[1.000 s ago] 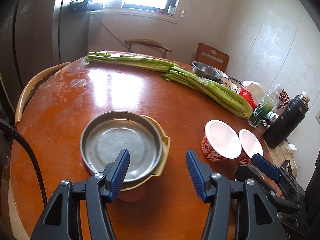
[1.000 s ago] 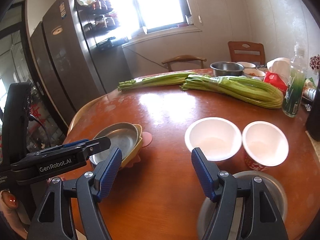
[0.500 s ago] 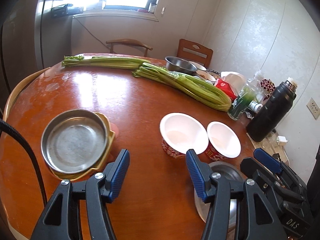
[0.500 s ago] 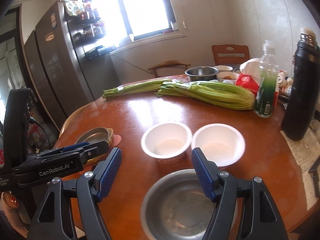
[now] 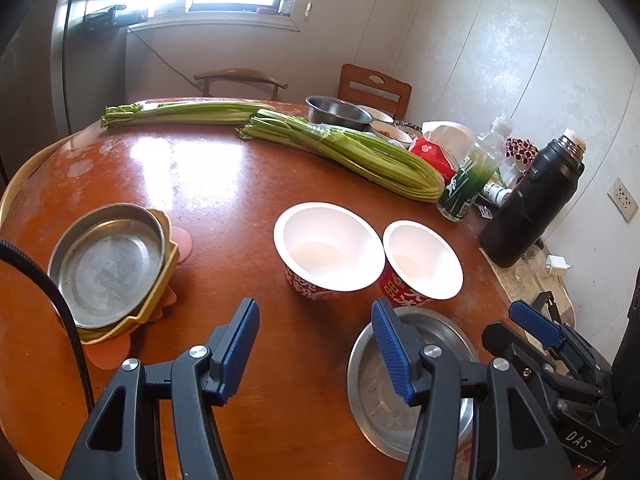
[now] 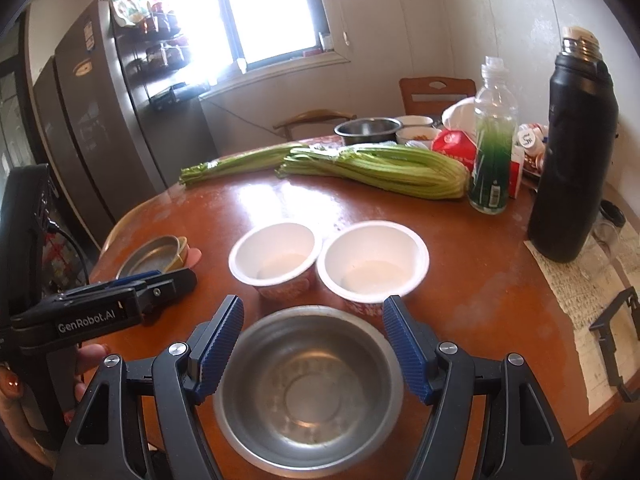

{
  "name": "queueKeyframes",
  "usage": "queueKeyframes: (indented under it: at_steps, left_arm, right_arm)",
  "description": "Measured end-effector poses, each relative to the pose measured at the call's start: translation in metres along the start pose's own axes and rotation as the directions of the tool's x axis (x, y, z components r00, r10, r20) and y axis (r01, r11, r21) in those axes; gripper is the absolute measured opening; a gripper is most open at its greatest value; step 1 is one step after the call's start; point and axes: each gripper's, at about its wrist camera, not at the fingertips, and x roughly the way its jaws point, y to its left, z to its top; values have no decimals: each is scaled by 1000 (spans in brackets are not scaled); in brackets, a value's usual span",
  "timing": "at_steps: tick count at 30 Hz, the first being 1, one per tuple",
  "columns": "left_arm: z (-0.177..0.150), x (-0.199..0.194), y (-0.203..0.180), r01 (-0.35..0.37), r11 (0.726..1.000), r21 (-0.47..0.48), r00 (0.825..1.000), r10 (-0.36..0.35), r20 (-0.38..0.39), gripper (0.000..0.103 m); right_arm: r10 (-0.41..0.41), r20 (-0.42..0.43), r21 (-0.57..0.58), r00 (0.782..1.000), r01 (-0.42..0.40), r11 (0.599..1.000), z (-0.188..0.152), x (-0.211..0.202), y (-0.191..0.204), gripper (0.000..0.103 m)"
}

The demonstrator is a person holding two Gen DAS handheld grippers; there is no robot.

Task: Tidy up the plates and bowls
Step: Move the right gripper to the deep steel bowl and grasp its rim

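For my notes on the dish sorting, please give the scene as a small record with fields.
table: round wooden table
paper bowls: two paper bowls side by side, upright, empty
steel bowl: steel bowl nearest, below the right gripper
plate stack: metal plate on a yellow dish
left gripper: left gripper open, empty
right gripper: open, empty

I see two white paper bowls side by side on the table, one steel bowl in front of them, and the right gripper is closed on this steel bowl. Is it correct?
Not quite. The right gripper is open, its jaws spread above the steel bowl without pressing on it, as the right wrist view shows. The rest holds: the two white paper bowls stand side by side on the table behind it.
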Motion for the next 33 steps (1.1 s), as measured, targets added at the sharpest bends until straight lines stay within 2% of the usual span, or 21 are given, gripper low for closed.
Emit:
queueKeyframes:
  at_steps: [13,23,33]
  left_arm:
    - [-30,41,-19,49,998,29,991,-45,-123,58]
    - [-45,62,-30,59,997,39,983,-52,-176,58]
    - [-48,74,-37,121,992,21,971,-114,-209,58]
  right_arm:
    - [-48,-139,5,989,49,999,-48,26,-27,73]
    - [-32,-175,-30,984,27,999,-59,38,-22,74]
    - [-6,-183,-67,983,-6,998,-61,46,-10,74]
